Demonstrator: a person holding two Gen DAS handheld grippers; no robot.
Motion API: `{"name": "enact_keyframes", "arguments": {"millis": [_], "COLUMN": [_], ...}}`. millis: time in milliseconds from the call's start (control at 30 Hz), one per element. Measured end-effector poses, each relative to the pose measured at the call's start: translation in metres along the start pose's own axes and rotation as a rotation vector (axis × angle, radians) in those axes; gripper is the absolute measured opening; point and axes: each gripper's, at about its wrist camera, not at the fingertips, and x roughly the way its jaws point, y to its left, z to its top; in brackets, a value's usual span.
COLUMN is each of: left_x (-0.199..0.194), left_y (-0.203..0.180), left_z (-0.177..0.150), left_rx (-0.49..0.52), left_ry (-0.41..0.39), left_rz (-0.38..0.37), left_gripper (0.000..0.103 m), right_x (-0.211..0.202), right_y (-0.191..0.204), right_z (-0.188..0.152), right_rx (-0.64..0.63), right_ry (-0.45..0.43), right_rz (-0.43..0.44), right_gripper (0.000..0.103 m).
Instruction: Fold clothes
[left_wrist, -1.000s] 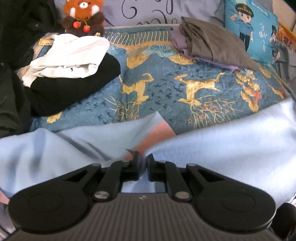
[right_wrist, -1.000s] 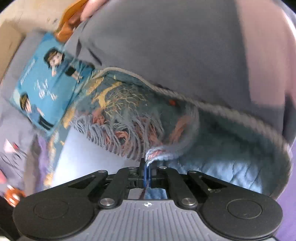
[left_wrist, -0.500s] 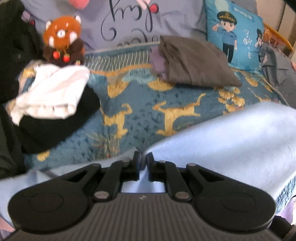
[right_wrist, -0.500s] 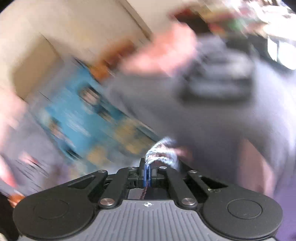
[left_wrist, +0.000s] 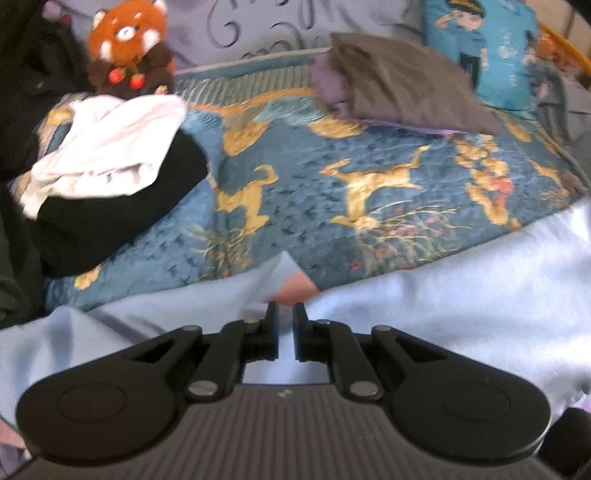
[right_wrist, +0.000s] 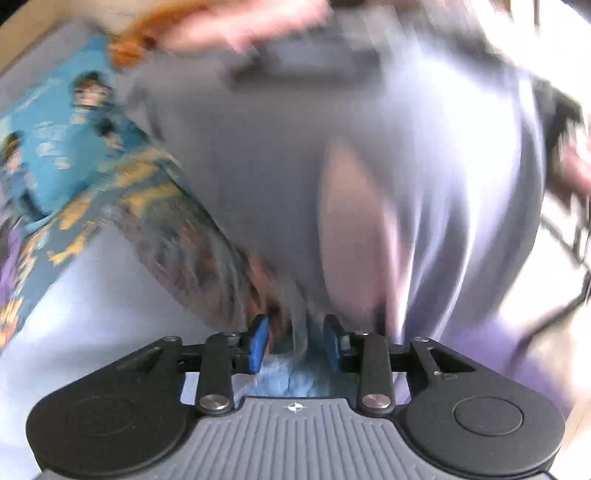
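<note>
A light blue garment (left_wrist: 461, 295) lies across the near part of the bed in the left wrist view. My left gripper (left_wrist: 285, 314) sits at its edge with the jaws slightly apart, the cloth between and under them. In the blurred right wrist view, my right gripper (right_wrist: 294, 334) is open with its blue pads (right_wrist: 258, 343) apart. A fringed edge of the patterned bedspread (right_wrist: 177, 236) hangs loose between the pads. The light blue garment (right_wrist: 92, 295) shows at the left there.
A white and black clothes pile (left_wrist: 107, 184) and a red panda plush (left_wrist: 129, 40) sit at the back left. A folded grey and purple stack (left_wrist: 402, 85) and a cartoon pillow (left_wrist: 487, 51) sit at the back right. A grey-clad person (right_wrist: 332, 129) fills the right wrist view.
My right gripper has opened and let go of the bedspread fringe it was pinching. My left gripper's jaws have parted a little on the light blue garment, and the view dipped lower.
</note>
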Motion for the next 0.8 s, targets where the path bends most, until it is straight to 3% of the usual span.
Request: {"name": "enact_keyframes", "arguments": {"millis": [100, 200, 400, 533, 600, 800], "left_x": [-0.009, -0.013, 0.003, 0.028, 0.041, 0.075], "left_y": [-0.006, -0.021, -0.07, -0.093, -0.101, -0.12], "left_z": [0.002, 0.007, 0.022, 0.033, 0.035, 0.03], "left_rx": [0.055, 0.176, 0.521, 0.657, 0.72, 0.862], "left_ry": [-0.04, -0.051, 0.031, 0.103, 0.146, 0.256], "left_rz": [-0.061, -0.104, -0.197, -0.253, -0.275, -0.292], "left_gripper": [0.008, 0.008, 0.015, 0.032, 0.038, 0.06], "right_x": [-0.02, -0.009, 0.041, 0.081, 0.103, 0.148], "right_y": [0.023, 0.062, 0.153, 0.208, 0.226, 0.253], "right_z": [0.028, 0.057, 0.092, 0.104, 0.11, 0.093], "right_rx": [-0.188, -0.43, -1.023, -1.314, -1.414, -1.676], "right_ry": [-0.094, -0.107, 0.038, 0.126, 0.185, 0.35], "right_rz": [0.14, 0.304, 0.5, 0.494, 0.505, 0.482], "right_gripper": [0.044, 0.043, 0.041, 0.052, 0.067, 0.064]}}
